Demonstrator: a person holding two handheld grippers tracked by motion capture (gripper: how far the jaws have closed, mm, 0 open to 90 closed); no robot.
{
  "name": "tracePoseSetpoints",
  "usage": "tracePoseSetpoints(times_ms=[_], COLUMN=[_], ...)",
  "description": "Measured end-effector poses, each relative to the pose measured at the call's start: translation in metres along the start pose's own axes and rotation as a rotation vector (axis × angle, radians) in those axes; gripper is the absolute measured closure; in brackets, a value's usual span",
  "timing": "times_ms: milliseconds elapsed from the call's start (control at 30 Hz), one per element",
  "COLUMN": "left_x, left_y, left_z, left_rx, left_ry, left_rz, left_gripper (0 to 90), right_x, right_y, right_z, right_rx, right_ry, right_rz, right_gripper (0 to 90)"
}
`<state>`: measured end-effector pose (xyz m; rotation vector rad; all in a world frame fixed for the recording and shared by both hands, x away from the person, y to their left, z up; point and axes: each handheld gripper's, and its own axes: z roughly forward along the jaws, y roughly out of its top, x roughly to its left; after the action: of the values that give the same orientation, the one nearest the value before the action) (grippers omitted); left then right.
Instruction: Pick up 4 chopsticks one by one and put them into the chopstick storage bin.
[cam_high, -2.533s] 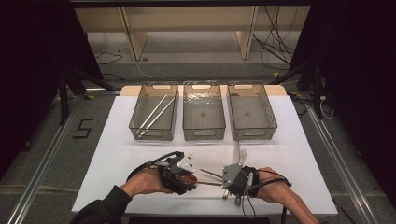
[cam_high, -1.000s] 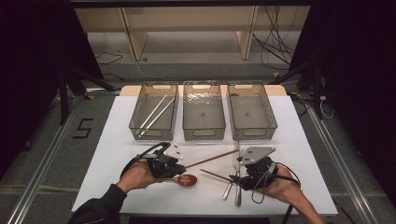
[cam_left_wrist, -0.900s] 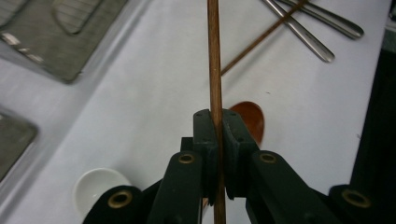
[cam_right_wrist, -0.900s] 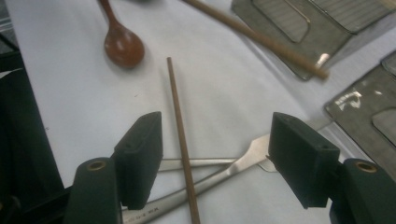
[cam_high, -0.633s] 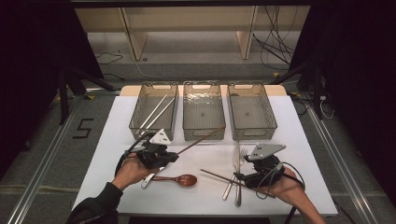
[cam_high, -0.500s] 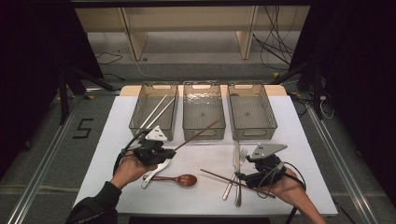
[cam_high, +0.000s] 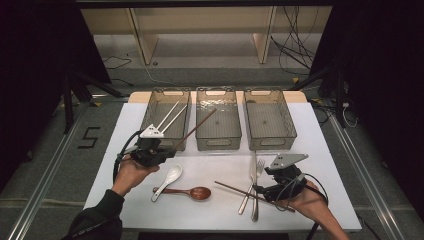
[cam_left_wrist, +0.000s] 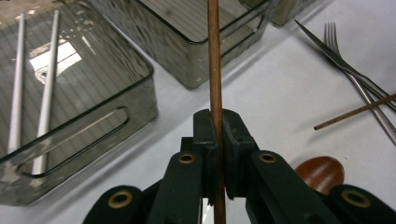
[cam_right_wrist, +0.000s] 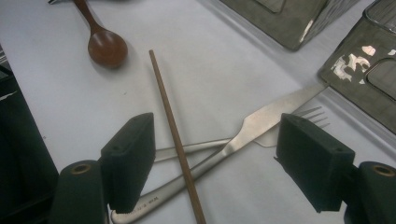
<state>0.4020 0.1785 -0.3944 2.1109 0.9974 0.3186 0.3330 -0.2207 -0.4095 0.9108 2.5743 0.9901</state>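
While the left gripper (cam_high: 167, 151) clamps a wooden chopstick (cam_high: 196, 128), the right gripper (cam_right_wrist: 215, 163) stands released.
Chopstick slants up over the left bin (cam_high: 150, 122) and middle bin (cam_high: 218, 141). Right jaws have just been opening, with a second chopstick (cam_right_wrist: 173, 128) between them, untouched, lying across the knife (cam_right_wrist: 243, 135) and fork (cam_right_wrist: 299, 116) on the tabletop (cam_high: 220, 210).

The right gripper (cam_right_wrist: 215, 158) hangs wide apart above a brown chopstick (cam_right_wrist: 175, 130) crossing a knife (cam_right_wrist: 243, 135) and fork (cam_right_wrist: 299, 119).

wooden chopstick (cam_left_wrist: 214, 70), shiny metal fork (cam_right_wrist: 299, 116)
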Motion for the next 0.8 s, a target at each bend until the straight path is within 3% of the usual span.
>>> tracePoseSetpoints(times_ms=[300, 800], left_x=[0.021, 0.058], left_y=[0.001, 0.021], left_z=[0.0, -0.001], left_rx=[-0.018, -0.037], left_ry=[0.044, 0.115], left_rz=[-0.07, -0.137], left_gripper=[85.3, 85.4], right_x=[0.0, 0.0], right_y=[-0.001, -0.001], right_z=[0.0, 0.001], right_rx=[0.005, 0.01], right_ry=[0.005, 0.01], right_rz=[0.003, 0.007], right_gripper=[28.7, 28.6])
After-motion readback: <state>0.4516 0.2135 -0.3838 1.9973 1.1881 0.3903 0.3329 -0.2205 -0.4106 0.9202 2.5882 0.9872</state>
